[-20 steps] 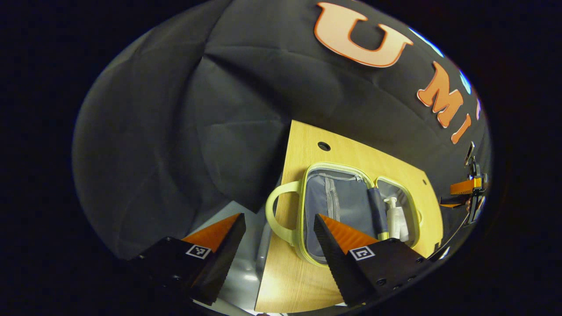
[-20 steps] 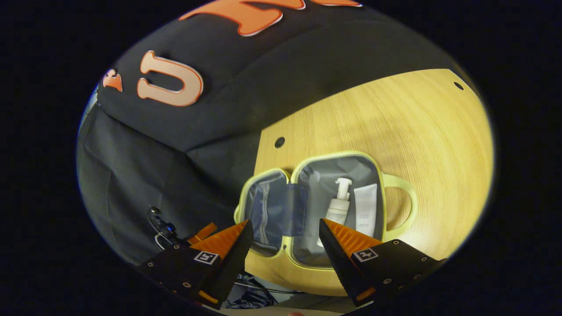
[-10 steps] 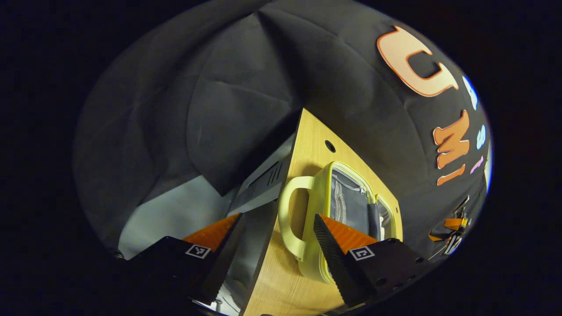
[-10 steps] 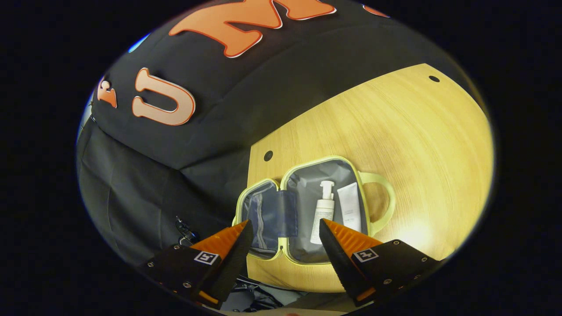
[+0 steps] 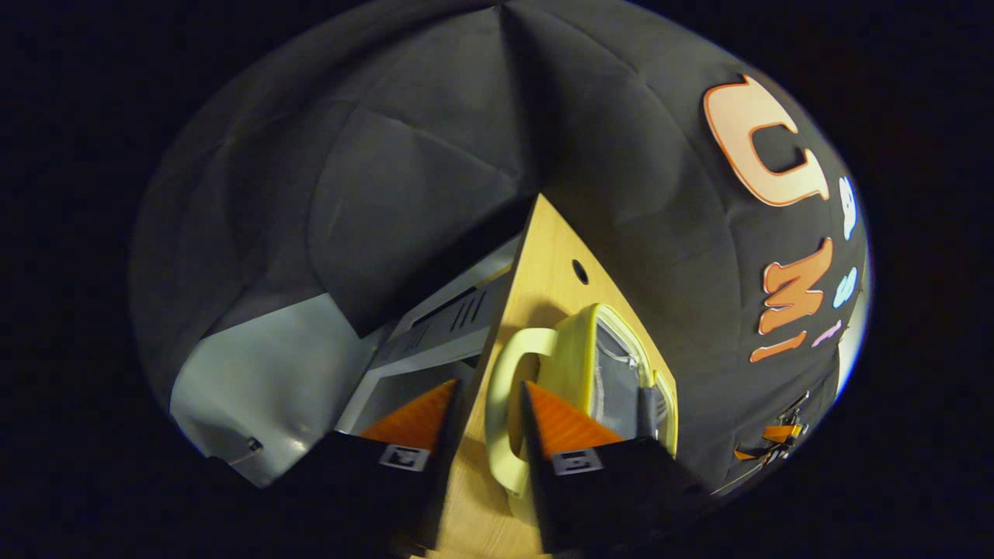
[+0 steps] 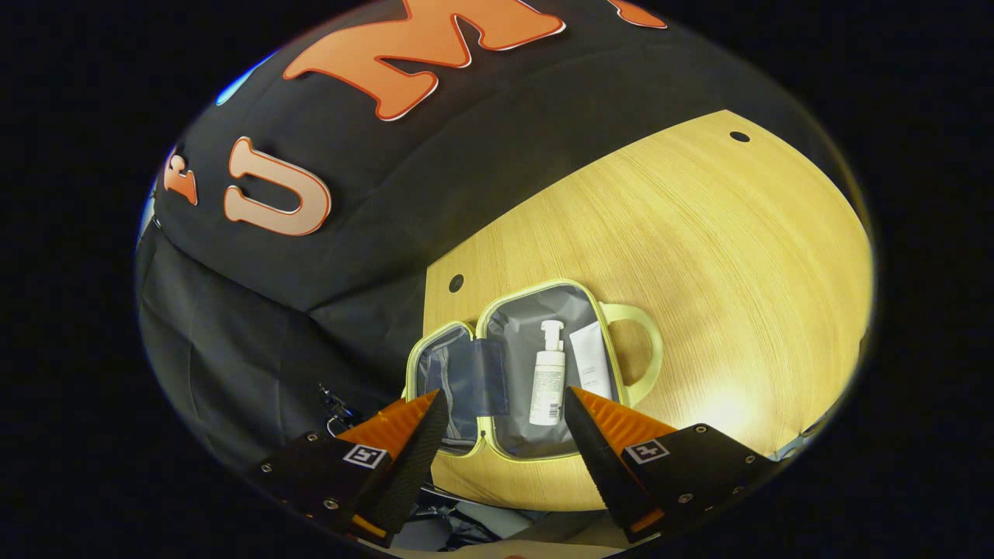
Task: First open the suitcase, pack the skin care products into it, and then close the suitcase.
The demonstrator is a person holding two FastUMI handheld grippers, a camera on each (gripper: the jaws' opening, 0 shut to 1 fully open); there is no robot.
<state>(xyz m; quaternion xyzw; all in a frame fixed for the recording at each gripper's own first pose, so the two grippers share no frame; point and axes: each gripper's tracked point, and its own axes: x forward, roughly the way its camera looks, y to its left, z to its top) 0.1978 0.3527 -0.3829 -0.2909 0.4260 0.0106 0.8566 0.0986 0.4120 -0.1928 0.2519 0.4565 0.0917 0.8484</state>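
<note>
Suitcase [image 6: 516, 373] lies open flat on the wooden counter [image 6: 699, 256], near its corner; a pump bottle [image 6: 547, 376] and a tube [image 6: 592, 361] lie side by side in the half with the handle [image 6: 641, 353]; the right gripper [image 6: 505, 435] hangs above the near edge, jaws apart and holding nothing; in the left gripper view the suitcase [image 5: 613, 373] shows edge-on, its handle [image 5: 501, 411] between the fingers of the left gripper [image 5: 489, 423]; jaws narrowly apart, contact with the handle unclear.
</note>
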